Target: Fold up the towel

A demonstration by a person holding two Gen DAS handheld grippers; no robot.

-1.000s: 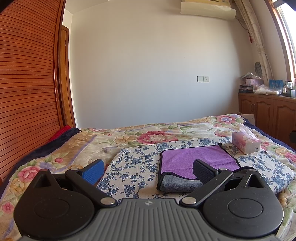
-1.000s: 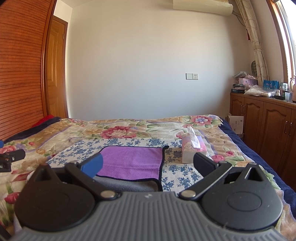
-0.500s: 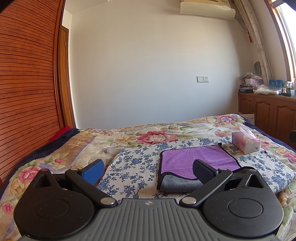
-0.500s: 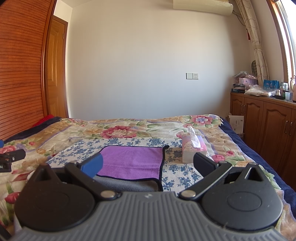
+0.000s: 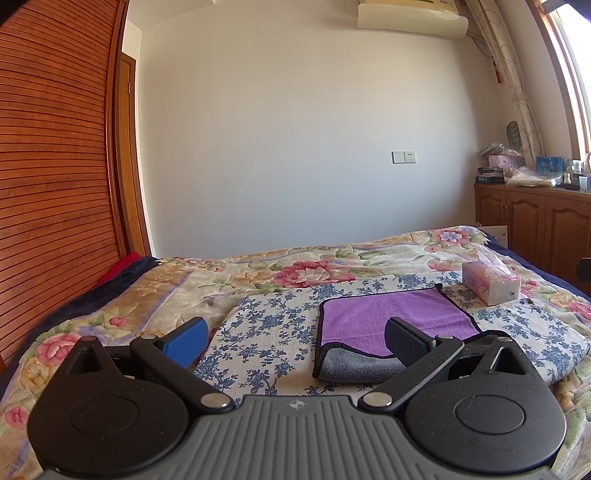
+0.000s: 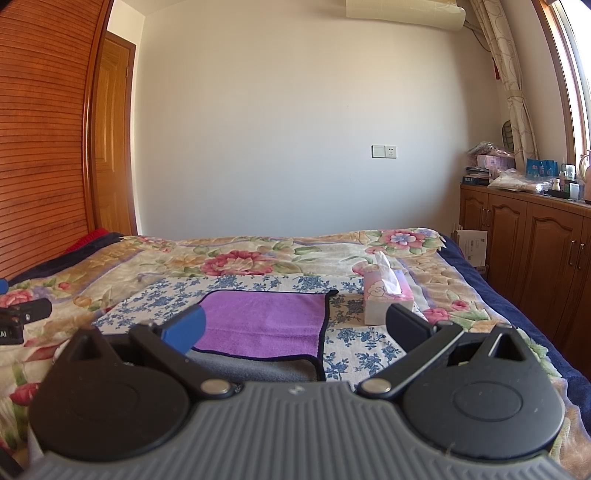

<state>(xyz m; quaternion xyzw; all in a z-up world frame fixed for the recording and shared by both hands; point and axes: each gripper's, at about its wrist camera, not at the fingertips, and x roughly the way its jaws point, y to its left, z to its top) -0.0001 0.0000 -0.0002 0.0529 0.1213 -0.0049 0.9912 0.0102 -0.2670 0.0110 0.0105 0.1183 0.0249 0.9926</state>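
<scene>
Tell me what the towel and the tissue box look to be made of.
Towel: soft microfibre-like cloth, purple face, grey underside, dark stitched edging; matte, fuzzy nap. Tissue box: probably a soft printed plastic pack, slightly glossy, white tissue sticking out the top.

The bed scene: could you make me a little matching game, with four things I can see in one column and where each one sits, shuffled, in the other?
Things:
1. towel
2. tissue box
3. air conditioner
4. wall switch

Places:
a. high on the wall, near the ceiling
b. on the blue-flowered cloth, purple side up
c. halfway up the white wall
d. on the bed, to the right of the purple cloth

Pairs: 1-b, 2-d, 3-a, 4-c
</scene>
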